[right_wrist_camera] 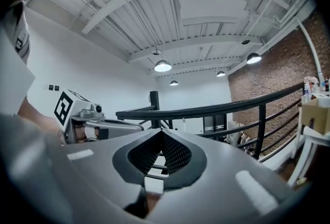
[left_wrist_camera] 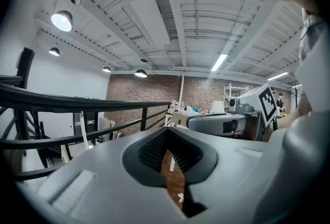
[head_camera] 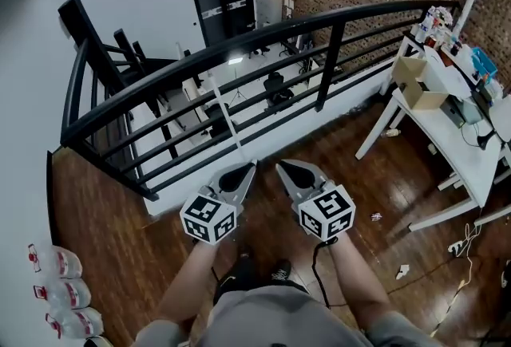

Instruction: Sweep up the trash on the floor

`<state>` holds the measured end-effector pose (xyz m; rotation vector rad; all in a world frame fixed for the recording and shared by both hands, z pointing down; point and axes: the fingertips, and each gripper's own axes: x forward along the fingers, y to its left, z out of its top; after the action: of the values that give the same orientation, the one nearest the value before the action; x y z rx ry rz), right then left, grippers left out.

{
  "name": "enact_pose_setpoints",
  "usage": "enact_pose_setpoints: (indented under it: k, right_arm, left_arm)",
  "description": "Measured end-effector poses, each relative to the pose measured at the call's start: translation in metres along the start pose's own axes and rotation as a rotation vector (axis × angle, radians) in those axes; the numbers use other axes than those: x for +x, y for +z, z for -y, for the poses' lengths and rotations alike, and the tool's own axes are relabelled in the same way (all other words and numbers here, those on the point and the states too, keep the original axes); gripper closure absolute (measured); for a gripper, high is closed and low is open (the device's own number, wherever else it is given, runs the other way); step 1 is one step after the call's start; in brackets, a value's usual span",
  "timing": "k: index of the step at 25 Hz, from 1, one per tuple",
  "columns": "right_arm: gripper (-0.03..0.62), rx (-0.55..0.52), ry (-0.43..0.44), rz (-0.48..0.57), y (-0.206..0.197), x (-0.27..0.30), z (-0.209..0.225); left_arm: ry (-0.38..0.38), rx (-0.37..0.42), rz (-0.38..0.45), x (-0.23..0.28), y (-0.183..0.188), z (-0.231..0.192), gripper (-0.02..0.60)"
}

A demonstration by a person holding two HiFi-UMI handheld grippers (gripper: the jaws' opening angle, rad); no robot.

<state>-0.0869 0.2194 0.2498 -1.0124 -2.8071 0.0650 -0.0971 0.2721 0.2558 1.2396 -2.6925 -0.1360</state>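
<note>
White trash (head_camera: 402, 270) lies right of right gripper (head_camera: 281, 167) (fingers (head_camera: 302, 178) closed)

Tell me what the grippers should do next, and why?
Probably open the left gripper and reach for the white pole by the railing; it may be a broom. It and the right gripper are shut and empty, and scraps lie on the floor.

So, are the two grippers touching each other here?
Apart. The head view shows the left gripper and right gripper side by side, with a strip of floor visible between them.
</note>
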Motion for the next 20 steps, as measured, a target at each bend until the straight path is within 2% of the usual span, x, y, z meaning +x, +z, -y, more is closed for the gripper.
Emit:
enact_pose_setpoints:
  k: [9, 20]
  right_arm:
    - [0.594, 0.026, -0.054, -0.053, -0.019, 0.074, 0.064]
    - [0.594, 0.065, -0.088, -0.099, -0.043, 0.176, 0.132]
  left_arm:
    - [0.010, -0.023, -0.018, 0.067, -0.015, -0.101, 0.577]
    - [0.127, -0.044, -0.090, 0.147, -0.050, -0.253, 0.577]
